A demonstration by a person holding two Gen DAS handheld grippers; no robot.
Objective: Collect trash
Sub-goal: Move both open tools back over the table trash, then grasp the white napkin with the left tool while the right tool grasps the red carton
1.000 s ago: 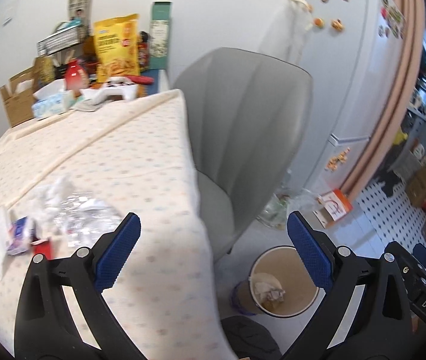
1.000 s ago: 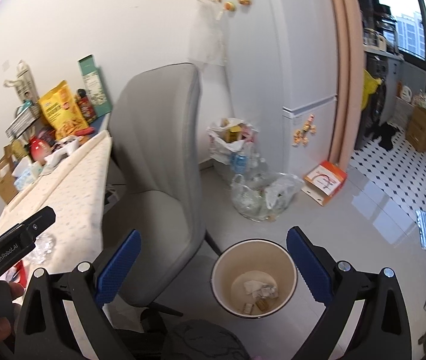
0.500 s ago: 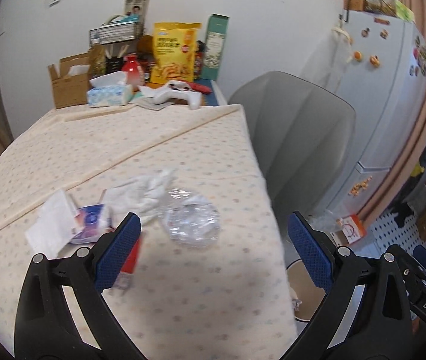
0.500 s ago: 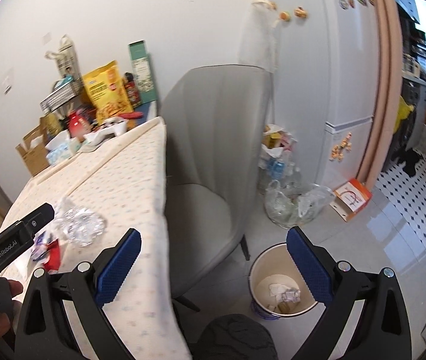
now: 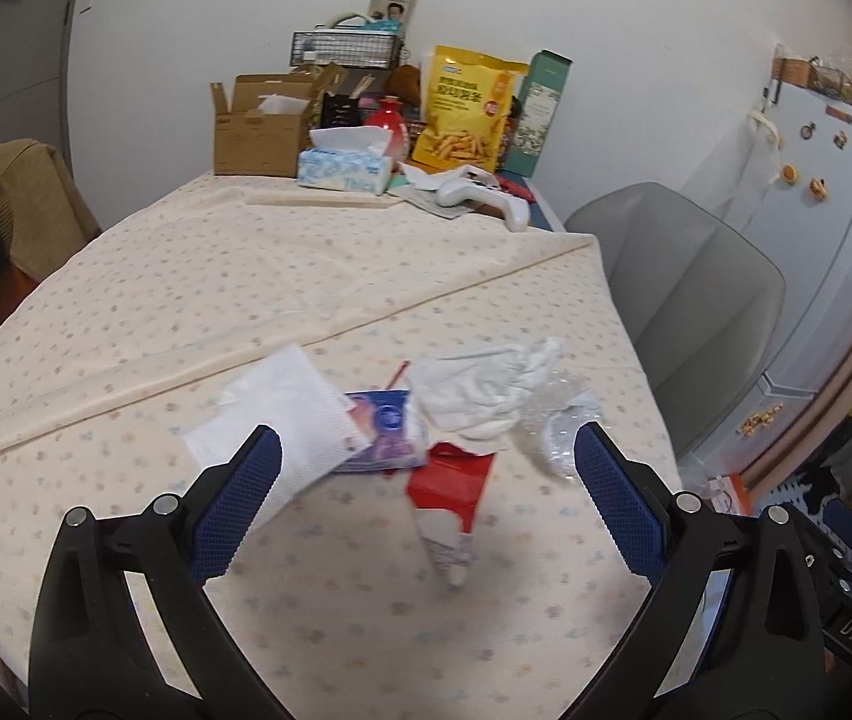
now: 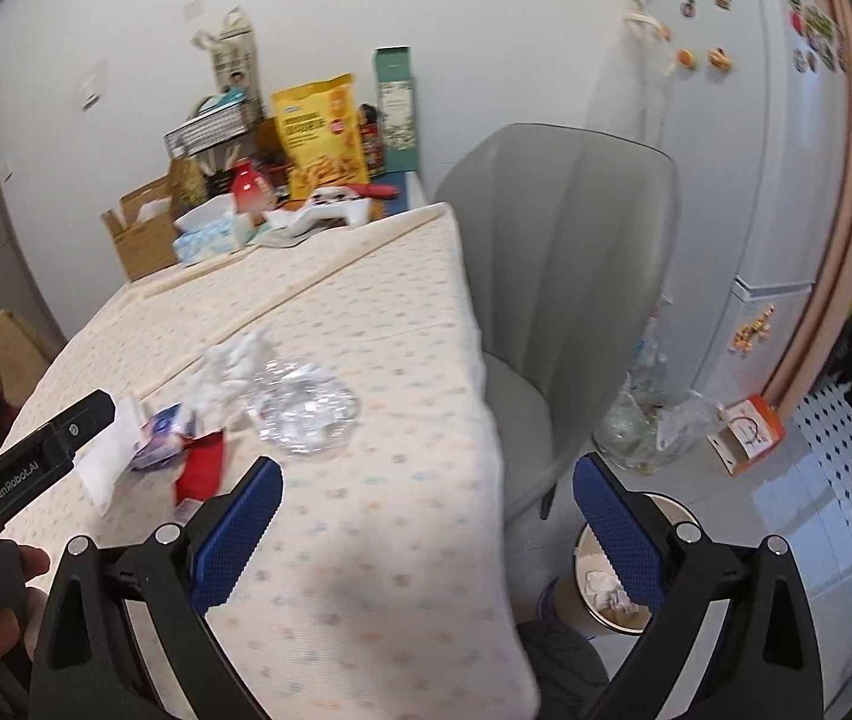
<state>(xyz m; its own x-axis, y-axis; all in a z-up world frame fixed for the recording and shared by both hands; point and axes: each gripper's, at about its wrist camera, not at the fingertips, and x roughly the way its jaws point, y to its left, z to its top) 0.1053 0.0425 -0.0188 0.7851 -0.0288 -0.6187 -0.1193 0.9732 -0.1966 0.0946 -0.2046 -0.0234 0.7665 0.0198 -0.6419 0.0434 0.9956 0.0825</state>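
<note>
A pile of trash lies on the table (image 5: 246,276): a white napkin (image 5: 282,414), a blue-purple wrapper (image 5: 387,429), a torn red carton (image 5: 453,492), a crumpled white tissue (image 5: 474,396) and crushed clear plastic (image 5: 558,426). My left gripper (image 5: 426,510) is open and empty, just above and in front of the red carton. My right gripper (image 6: 426,531) is open and empty over the table's near right edge; the clear plastic (image 6: 306,411) lies beyond it. A trash bin (image 6: 606,582) with paper inside stands on the floor to the right.
A grey chair (image 6: 564,276) stands at the table's right side. Boxes, a tissue box (image 5: 345,165), a snack bag (image 5: 468,111) and a white controller (image 5: 474,195) crowd the far end. A fridge (image 6: 774,150) and plastic bags (image 6: 654,420) are on the right.
Both grippers swung left from the bin and chair toward the table. The trash pile now sits centred in front of the left gripper. Both stayed open.
</note>
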